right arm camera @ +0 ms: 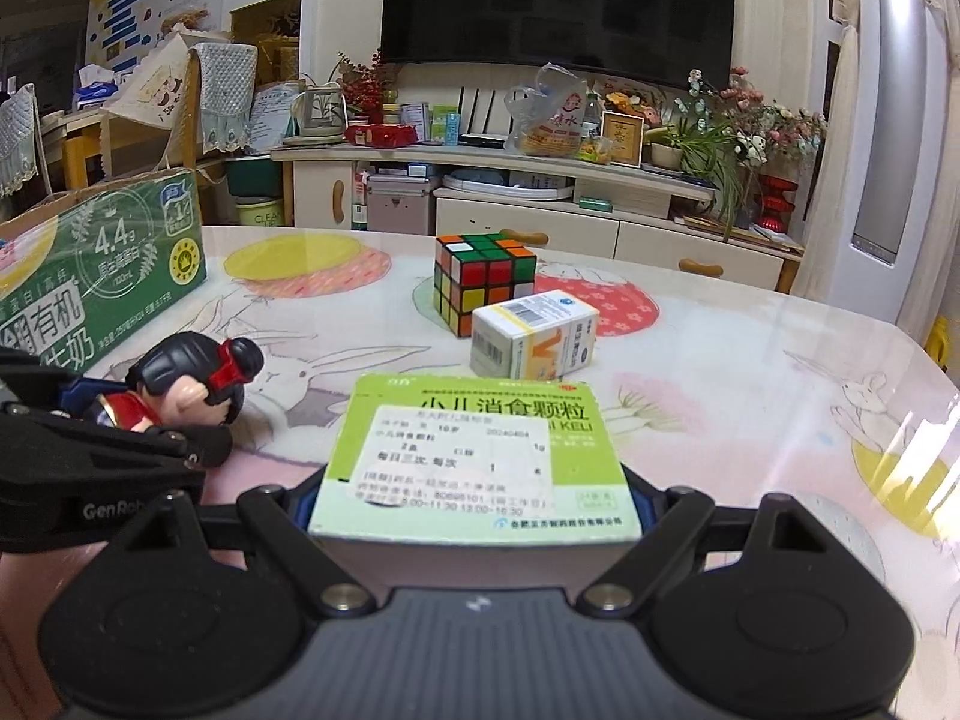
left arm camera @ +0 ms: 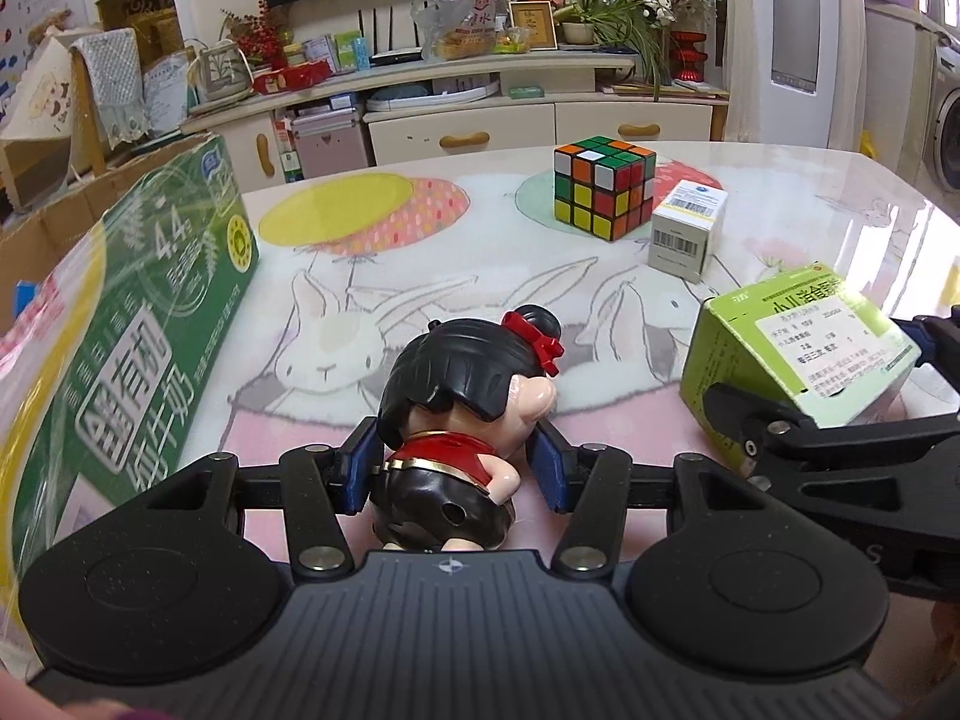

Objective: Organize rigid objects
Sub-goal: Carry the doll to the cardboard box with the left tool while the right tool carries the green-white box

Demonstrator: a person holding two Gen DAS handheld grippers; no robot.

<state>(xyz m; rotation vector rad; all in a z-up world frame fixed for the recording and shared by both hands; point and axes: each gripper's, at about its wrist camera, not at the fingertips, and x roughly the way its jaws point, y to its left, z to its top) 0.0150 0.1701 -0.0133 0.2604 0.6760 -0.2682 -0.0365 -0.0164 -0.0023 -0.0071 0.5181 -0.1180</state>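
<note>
The big green carton (right arm camera: 102,276) off to the left of both tongs reads "4.4g" in a white ring, with "100mL" beneath and large white characters "有机" and "奶" lower down. The green box (right arm camera: 474,456) clamped in the right tongs (right arm camera: 474,498) is headed "小儿消食颗粒", with "KELI" under it, and its white pharmacy sticker shows "每日三次" and "8:00-11:30 13:00-16:30". Beyond it, the small white box (right arm camera: 534,333) bears barcodes and a big orange "V". The left tongs' (right arm camera: 129,420) black arm reads "GenRob", cut off. The bag (right arm camera: 549,114) on the far shelf shows "水".
</note>
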